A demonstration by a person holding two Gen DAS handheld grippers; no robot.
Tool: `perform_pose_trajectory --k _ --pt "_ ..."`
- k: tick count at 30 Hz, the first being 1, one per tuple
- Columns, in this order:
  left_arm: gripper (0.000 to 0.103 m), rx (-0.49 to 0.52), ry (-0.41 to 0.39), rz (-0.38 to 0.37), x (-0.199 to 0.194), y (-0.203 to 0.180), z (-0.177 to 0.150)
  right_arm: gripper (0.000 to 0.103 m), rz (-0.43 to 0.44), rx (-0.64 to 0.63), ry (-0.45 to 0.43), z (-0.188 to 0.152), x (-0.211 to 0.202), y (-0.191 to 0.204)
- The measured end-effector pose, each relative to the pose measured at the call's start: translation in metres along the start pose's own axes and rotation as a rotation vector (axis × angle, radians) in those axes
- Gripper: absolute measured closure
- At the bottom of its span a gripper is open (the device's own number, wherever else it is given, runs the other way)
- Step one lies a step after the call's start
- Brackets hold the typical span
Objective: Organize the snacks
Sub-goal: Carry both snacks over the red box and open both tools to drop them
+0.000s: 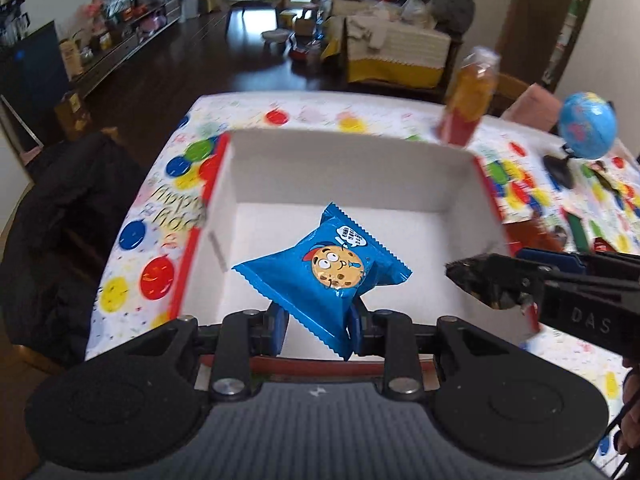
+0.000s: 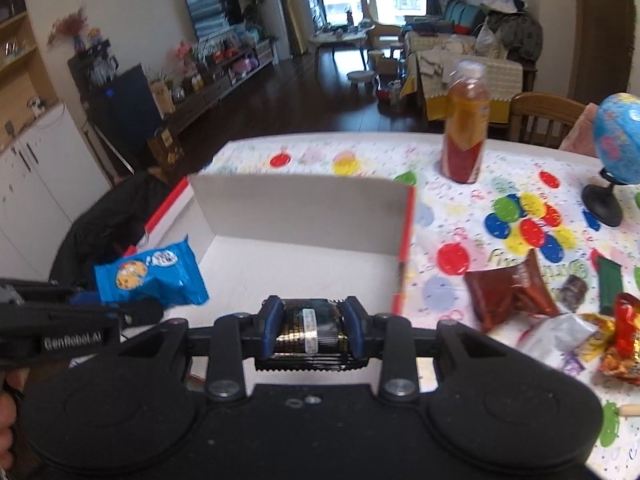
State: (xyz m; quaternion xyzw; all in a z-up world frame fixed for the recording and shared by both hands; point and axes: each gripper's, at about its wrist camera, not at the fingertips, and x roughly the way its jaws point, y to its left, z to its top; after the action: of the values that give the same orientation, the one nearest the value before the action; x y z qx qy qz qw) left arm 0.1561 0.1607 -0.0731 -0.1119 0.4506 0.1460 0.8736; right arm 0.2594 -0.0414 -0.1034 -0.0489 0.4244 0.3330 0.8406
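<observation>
My left gripper (image 1: 318, 320) is shut on a blue cookie packet (image 1: 324, 270) and holds it above the white inside of an open box (image 1: 344, 168) with red edges. In the right wrist view that same blue cookie packet (image 2: 154, 274) hangs at the left, over the box (image 2: 296, 208). My right gripper (image 2: 312, 326) is shut on a dark packet (image 2: 308, 330) with a gold grid pattern and a white label, also above the box floor. The right gripper (image 1: 486, 280) shows from the side at the right of the left wrist view.
An orange-red drink bottle (image 2: 466, 124) stands behind the box on the balloon-print tablecloth (image 2: 452, 216). A small blue globe (image 2: 618, 140) on a black stand is at the far right. Several loose snack packets (image 2: 516, 292) lie right of the box. A dark jacket (image 1: 60, 240) hangs left.
</observation>
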Motion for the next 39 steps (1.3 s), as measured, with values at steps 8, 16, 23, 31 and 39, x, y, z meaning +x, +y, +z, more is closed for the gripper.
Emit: perform_pose_trajectory --k 8,16,23,31,39 --pt "0.073 0.021 0.078 0.029 0.033 0.014 0.001 0.07 -0.029 -0.034 0.083 -0.008 0.036 0.017" --pt "0.073 0.049 0.136 0.023 0.047 0.01 -0.002 0.066 -0.042 -0.03 0.115 -0.013 0.041 0.019" --pt "0.039 0.034 0.114 -0.02 0.039 0.011 -0.003 0.05 -0.032 -0.017 0.099 -0.016 0.028 0.017" --pt "0.038 0.034 0.052 -0.045 0.012 0.007 -0.006 0.026 -0.026 -0.008 0.03 -0.016 -0.005 0.018" --pt "0.033 0.051 -0.029 -0.073 -0.021 -0.001 -0.007 0.013 -0.032 0.016 -0.056 -0.016 -0.045 0.018"
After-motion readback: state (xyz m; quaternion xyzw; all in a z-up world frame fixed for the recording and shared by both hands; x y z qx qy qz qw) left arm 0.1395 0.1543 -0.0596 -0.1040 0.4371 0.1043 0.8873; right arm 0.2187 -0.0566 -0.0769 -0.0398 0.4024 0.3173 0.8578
